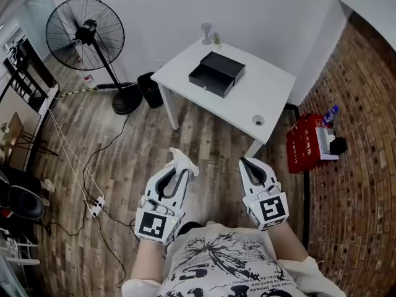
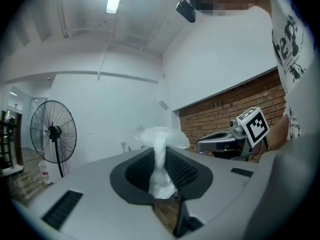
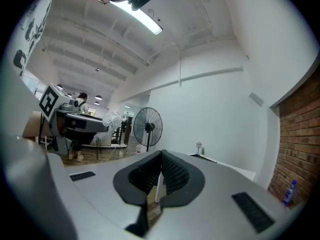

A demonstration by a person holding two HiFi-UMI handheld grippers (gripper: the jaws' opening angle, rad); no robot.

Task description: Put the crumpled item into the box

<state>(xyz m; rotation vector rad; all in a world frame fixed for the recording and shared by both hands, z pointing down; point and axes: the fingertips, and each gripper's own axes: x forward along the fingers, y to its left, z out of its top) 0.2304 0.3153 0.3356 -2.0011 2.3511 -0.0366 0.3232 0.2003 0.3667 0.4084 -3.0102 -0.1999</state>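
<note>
The white table (image 1: 263,88) stood against the wall, and everything else lay around it. On its top, toward the far left part, sat the black box (image 1: 216,73). A small stemmed ornament (image 1: 206,31) stood at the table's far corner and a small round thing (image 1: 258,120) lay near its near right edge. Short of the table's near side, over the wooden floor (image 1: 204,141) and well apart from the tabletop, the person held both grippers side by side, pointed toward the table. The left gripper (image 1: 179,167) had its jaws drawn narrow and pressed on the crumpled item (image 1: 184,161), a white, wadded piece. The jaws pinched its lower part between the ribbed pads, while its top bulged out past the fingertips on the table's side. So the item was in the air before the table, not at the box. The right gripper (image 1: 245,163), just beside the left one and equally far from the table, had its jaws closed together to a thin slit. To the table's left stood a black pedestal fan (image 1: 83,33) and, near the table's leg, a small black bin (image 1: 149,89). To the table's right, by the brick paving, stood a red case (image 1: 303,144) with a blue bottle (image 1: 330,114) just behind it.
</note>
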